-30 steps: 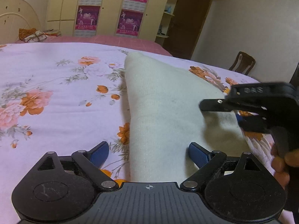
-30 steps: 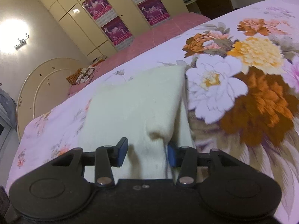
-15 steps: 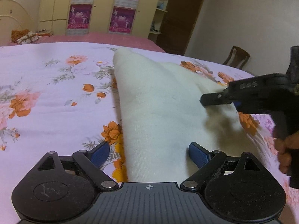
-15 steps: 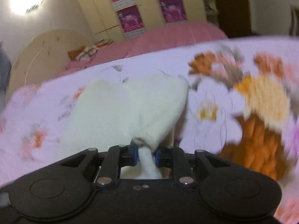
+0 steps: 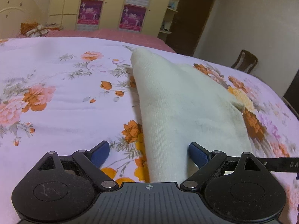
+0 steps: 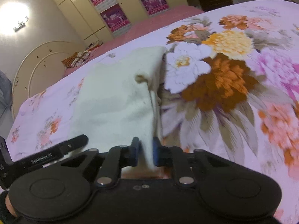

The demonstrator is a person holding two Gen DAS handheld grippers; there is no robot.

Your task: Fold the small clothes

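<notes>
A cream knit garment [image 5: 183, 108] lies folded lengthwise on the floral bedspread [image 5: 56, 97]. My left gripper [image 5: 149, 154] is open, its blue pads on either side of the garment's near left edge. In the right wrist view the same garment [image 6: 115, 100] runs away from me. My right gripper [image 6: 145, 152] is shut on the garment's near right edge, with cloth pinched between the blue pads. A small turned-up corner [image 6: 140, 78] shows further along that edge.
The bedspread [image 6: 233, 74] covers the whole bed. A cream headboard [image 6: 37, 59] and a patterned pillow [image 5: 37, 29] are at the far end. Wardrobes with pink posters [image 5: 112, 9] line the wall. A wooden chair [image 5: 244, 60] stands beyond the bed's right side.
My right gripper closed on the garment's edge and then drew back toward me to the near end. It left the middle of the left wrist view. The left gripper stayed open.
</notes>
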